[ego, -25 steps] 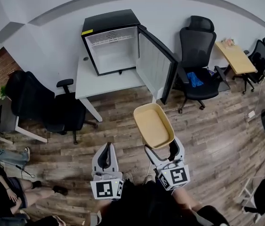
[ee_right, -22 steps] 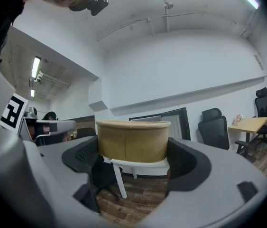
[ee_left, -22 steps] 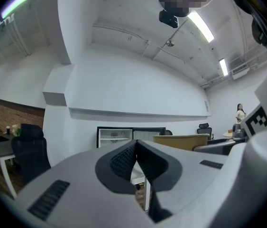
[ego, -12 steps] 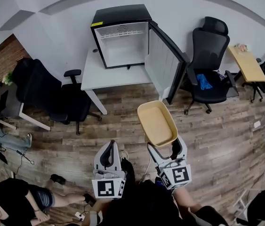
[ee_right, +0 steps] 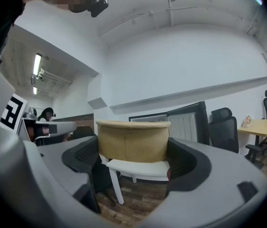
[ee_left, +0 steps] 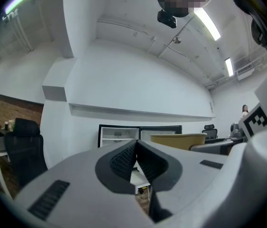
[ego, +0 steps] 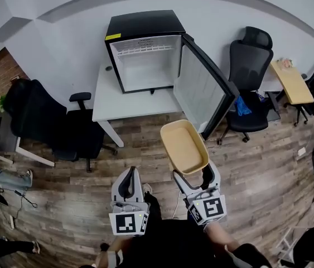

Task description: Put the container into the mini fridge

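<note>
The black mini fridge (ego: 145,54) stands on a white table (ego: 117,102), its white inside bare and its door (ego: 204,94) swung open to the right. My right gripper (ego: 192,173) is shut on the near end of a tan oblong container (ego: 184,147), held level over the floor short of the table. In the right gripper view the container (ee_right: 132,140) fills the space between the dark pads (ee_right: 83,156), with the fridge door (ee_right: 190,122) behind it. My left gripper (ego: 127,184) hangs beside it, shut and empty. Its pads (ee_left: 124,159) meet, and the fridge (ee_left: 119,136) shows beyond.
A black office chair (ego: 62,127) stands left of the table. Another black chair (ego: 249,60) with something blue on its seat is right of the open door. A light wooden desk (ego: 291,81) sits at far right. The floor is wood planks.
The fridge and table now sit nearer and more central in the head view. The container stays held in the right gripper; the left gripper stays shut.
</note>
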`<state>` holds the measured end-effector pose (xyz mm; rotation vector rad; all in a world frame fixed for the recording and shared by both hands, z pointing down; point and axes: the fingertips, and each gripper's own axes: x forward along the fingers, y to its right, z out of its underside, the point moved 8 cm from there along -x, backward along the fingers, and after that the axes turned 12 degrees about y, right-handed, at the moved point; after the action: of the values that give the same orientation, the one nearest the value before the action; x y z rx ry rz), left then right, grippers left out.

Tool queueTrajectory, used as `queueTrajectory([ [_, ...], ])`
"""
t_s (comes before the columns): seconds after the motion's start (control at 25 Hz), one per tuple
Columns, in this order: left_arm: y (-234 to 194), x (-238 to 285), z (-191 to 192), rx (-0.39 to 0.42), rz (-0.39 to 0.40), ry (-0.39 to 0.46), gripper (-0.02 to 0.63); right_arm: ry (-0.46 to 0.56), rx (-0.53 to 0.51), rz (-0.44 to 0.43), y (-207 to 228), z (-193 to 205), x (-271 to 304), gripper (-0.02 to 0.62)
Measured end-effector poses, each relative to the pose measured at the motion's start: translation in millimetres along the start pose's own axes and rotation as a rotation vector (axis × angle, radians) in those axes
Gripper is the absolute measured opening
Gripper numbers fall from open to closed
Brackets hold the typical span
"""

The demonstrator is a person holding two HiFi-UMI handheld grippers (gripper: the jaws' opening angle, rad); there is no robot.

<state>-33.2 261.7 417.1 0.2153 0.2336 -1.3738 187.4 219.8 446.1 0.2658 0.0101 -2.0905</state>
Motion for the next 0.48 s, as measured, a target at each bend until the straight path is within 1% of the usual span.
queueTrajectory([
  [0.32,-91.5,85.8,16.1,-0.015,0.059,0.012,0.009,0.011,-0.018,0.047,-13.3,10.1,123.9,0.462],
  [0.48,-127.0,117.5,27.3,-0.038,0.093,0.005,0.009,0.025,-0.025,0.077,-18.0,17.5,173.6,0.462],
])
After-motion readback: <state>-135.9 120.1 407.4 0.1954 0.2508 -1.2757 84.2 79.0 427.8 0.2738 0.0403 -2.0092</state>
